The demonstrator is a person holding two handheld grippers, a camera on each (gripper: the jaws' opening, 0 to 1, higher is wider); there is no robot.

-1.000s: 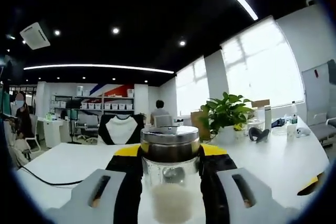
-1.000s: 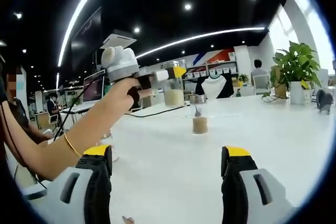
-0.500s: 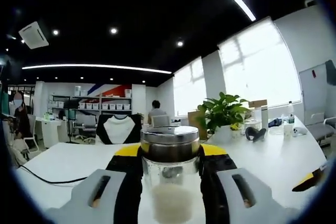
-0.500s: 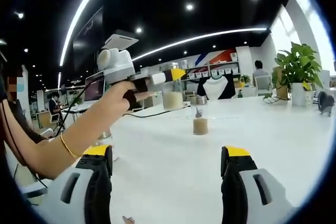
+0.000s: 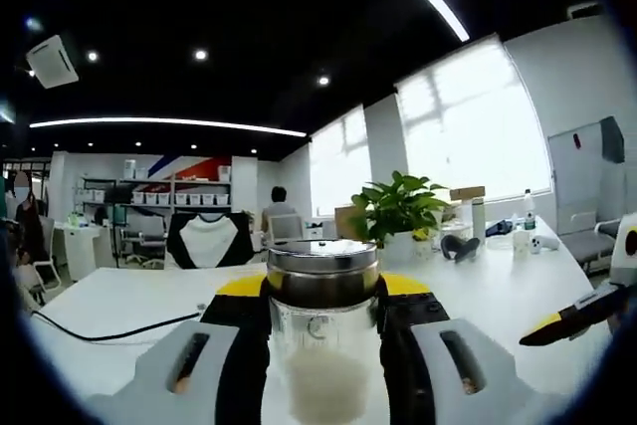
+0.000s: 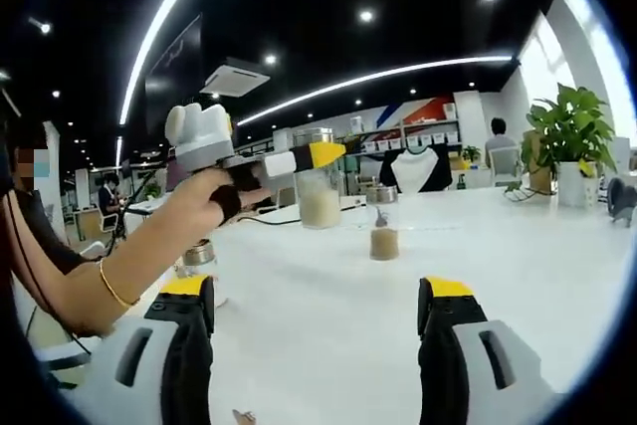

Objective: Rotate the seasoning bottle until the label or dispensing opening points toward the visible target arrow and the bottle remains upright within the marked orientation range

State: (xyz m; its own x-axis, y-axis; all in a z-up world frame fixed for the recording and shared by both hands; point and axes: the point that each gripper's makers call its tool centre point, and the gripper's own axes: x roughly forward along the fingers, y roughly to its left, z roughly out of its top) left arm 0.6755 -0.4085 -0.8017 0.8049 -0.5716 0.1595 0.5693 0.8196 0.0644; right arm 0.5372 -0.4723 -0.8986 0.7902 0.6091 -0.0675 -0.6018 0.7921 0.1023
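Left gripper (image 5: pixel 323 330) squeezes the seasoning bottle (image 5: pixel 321 340) tight and upright above the white table (image 6: pixel 518 246), ready to turn it. Right gripper (image 6: pixel 317 330) waits, jaws apart.

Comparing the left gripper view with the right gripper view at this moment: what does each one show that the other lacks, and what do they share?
Left gripper view: a close look at the seasoning bottle clamped between the left gripper jaws, its metal lid and pale granules visible, and the right gripper's yellow tip at the edge.

Right gripper view: the right gripper open over bare table, the person's hand, a small shaker standing apart, another jar at left.

Both: the held bottle, white table, potted plant.
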